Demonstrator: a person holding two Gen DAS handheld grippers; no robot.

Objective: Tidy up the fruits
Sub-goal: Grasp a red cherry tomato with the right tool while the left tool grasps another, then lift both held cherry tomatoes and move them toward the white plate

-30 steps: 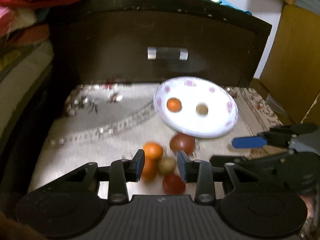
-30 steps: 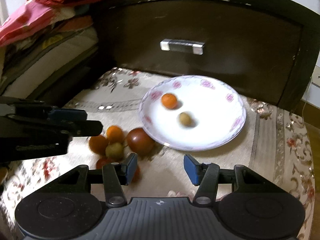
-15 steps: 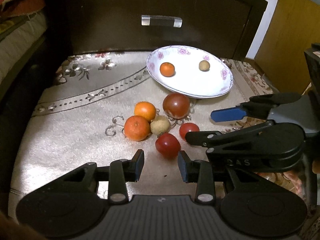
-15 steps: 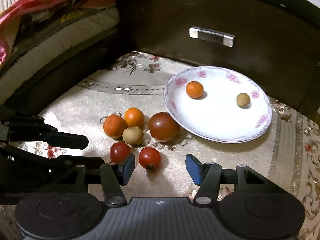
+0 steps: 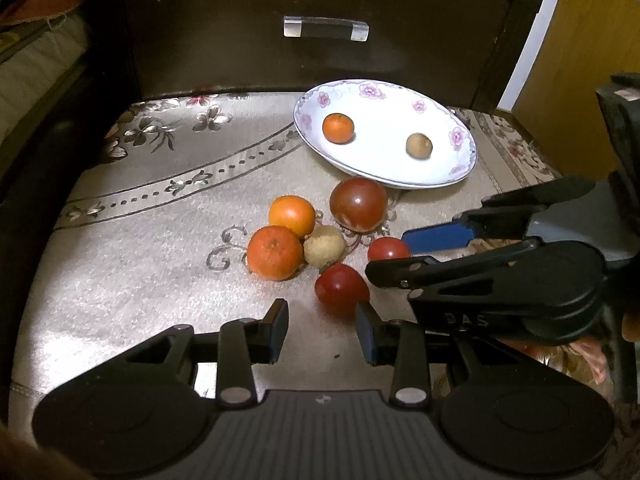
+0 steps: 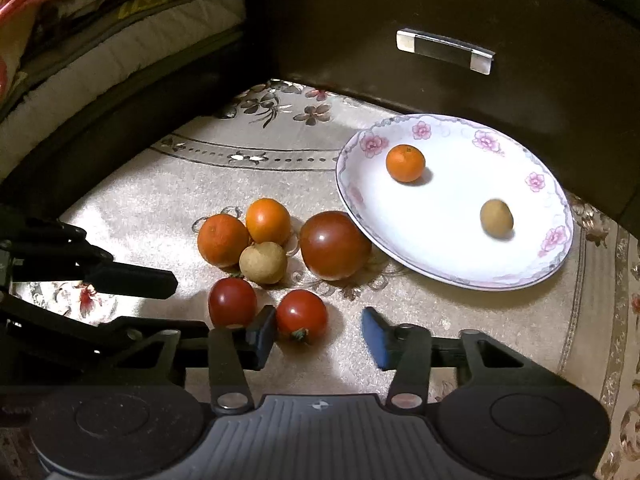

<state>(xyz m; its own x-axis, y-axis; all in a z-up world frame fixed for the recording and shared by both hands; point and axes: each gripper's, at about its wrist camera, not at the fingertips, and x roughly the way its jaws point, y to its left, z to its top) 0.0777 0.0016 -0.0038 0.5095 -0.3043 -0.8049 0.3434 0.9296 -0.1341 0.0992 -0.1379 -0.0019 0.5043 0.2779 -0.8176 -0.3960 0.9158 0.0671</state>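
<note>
A white flowered plate (image 5: 440,176) (image 6: 532,264) holds a small orange (image 5: 338,128) (image 6: 405,163) and a brown longan (image 5: 419,145) (image 6: 496,217). Beside it on the cloth lie two oranges (image 5: 274,253) (image 6: 222,240), a longan (image 5: 324,246) (image 6: 263,261), a large dark tomato (image 5: 358,204) (image 6: 334,245) and two small red tomatoes (image 5: 341,289) (image 6: 301,315). My left gripper (image 5: 322,332) is open, just short of the near tomato. My right gripper (image 6: 318,338) is open, with a small tomato just ahead of its fingertips; it also shows in the left wrist view (image 5: 400,254).
The fruit lies on a beige embroidered cloth (image 5: 140,240) (image 6: 180,184). A dark wooden drawer front with a metal handle (image 5: 325,29) (image 6: 443,51) stands behind. Folded bedding (image 6: 80,40) is stacked at the left, a yellow wooden cabinet (image 5: 580,80) at the right.
Both grippers have pulled back and down toward the loose fruit, so the pile now sits nearer the fingertips. The fruit has not moved. Both stay open.
</note>
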